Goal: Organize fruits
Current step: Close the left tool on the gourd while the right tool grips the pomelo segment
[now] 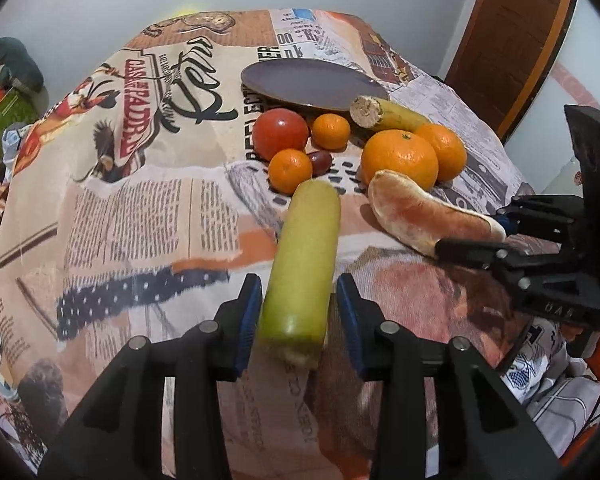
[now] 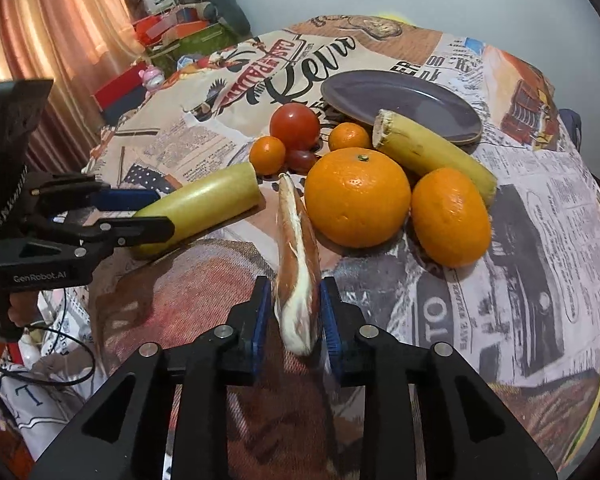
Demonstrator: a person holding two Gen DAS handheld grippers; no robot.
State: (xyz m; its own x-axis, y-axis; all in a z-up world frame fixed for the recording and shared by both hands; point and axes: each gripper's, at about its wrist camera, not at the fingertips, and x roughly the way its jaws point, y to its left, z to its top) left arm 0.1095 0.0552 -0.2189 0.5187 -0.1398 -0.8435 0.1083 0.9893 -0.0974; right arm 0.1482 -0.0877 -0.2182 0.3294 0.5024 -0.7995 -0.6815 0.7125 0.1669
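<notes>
My left gripper (image 1: 298, 312) is shut on a green-yellow banana piece (image 1: 304, 268), also seen in the right wrist view (image 2: 204, 204). My right gripper (image 2: 296, 312) is shut on a peeled pink grapefruit wedge (image 2: 298, 256), also seen in the left wrist view (image 1: 416, 212). Ahead lie two large oranges (image 2: 356, 196) (image 2: 450, 216), a yellow banana piece (image 2: 424, 152), a red tomato (image 2: 295, 125), two small tangerines (image 2: 267, 155) (image 2: 349, 136) and a dark grape (image 2: 302, 159). A grey plate (image 2: 400, 100) lies beyond them, bare.
The table wears a newspaper-print cloth (image 1: 140, 200). Boxes and clutter (image 2: 172, 36) stand beyond the table's left side by a curtain (image 2: 60, 28). A brown door (image 1: 512, 36) is at the far right in the left wrist view.
</notes>
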